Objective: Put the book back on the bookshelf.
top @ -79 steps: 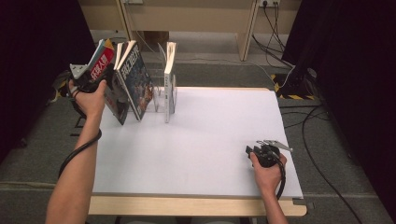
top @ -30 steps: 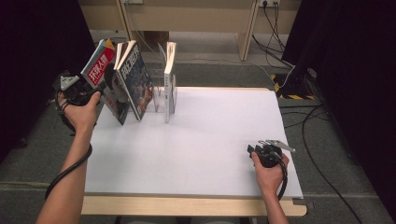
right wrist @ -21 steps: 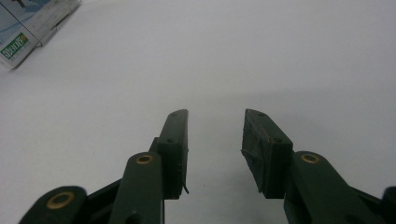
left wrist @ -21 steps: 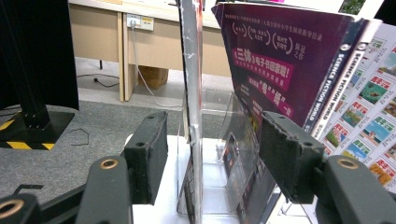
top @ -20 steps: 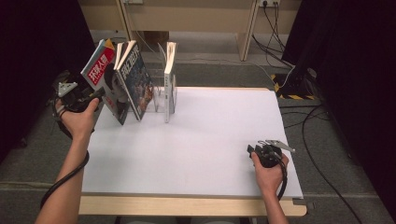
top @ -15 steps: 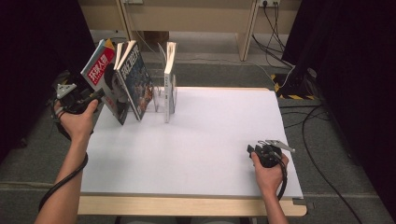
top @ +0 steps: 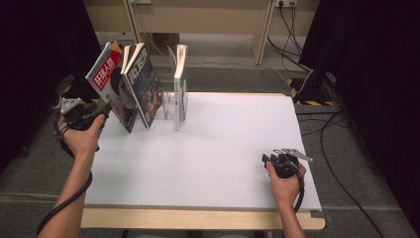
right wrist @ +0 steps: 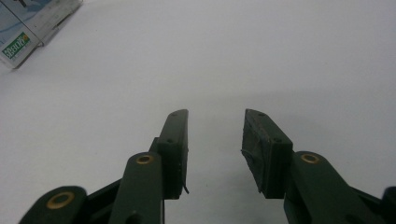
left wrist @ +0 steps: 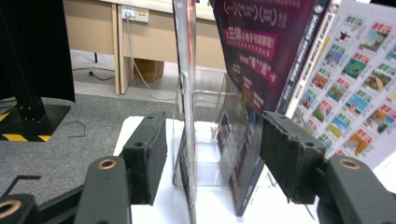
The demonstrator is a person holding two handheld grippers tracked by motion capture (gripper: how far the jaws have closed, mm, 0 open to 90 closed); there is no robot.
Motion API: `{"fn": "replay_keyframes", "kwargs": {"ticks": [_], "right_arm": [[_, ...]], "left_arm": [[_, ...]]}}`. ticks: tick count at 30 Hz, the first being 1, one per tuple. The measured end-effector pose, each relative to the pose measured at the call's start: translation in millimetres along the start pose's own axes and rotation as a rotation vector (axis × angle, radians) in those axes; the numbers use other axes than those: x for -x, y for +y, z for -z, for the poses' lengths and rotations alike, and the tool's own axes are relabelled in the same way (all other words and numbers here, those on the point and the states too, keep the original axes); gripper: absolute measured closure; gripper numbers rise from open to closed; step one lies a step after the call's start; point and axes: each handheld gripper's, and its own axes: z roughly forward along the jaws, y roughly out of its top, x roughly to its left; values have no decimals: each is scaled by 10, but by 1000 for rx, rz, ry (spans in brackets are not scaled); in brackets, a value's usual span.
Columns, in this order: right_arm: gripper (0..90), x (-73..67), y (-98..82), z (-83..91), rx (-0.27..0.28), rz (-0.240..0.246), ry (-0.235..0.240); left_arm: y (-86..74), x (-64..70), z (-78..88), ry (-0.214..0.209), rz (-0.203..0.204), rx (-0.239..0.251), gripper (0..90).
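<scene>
1. In the high view, a white table (top: 208, 148) carried a clear acrylic rack (top: 171, 101) at its far left corner. Three magazines stood in it: a red-covered magazine (top: 106, 82) leaning out over the left edge, a blue-covered magazine (top: 143, 82) leaning just beside it, and a thin white magazine (top: 181, 84) standing nearly upright, a little apart to the right. The left claw (top: 101, 108) was held off the table's left edge, beside the red-covered magazine; this view did not show whether they touched. Its cable trailed down along the forearm. The right claw (top: 270, 161) lay low over the table near the right end of the near edge, well apart from the rack, with the grey plate on top of it.

2. In the left gripper view, the left claw (left wrist: 212, 156) was spread wide. Between its jaws, farther off, stood a clear panel of the rack (left wrist: 189, 93) and the lower edge of a magazine with a dark purple back cover (left wrist: 261, 51); neither pad pressed on them. Another magazine, covered in small coloured pictures (left wrist: 355, 70), leaned at the right.

3. In the right gripper view, the right claw (right wrist: 215, 149) was spread apart and held nothing, with bare white table (right wrist: 233, 56) beyond it. A corner of a magazine (right wrist: 28, 23) showed at the top left.
</scene>
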Motion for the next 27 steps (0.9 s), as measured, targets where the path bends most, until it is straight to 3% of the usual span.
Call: {"fn": "replay_keyframes", "kwargs": {"ticks": [27], "right_arm": [[613,-20,-5,-3,-4,1,0]], "left_arm": [[-446,15,359,-57,11,-70,404]]}}
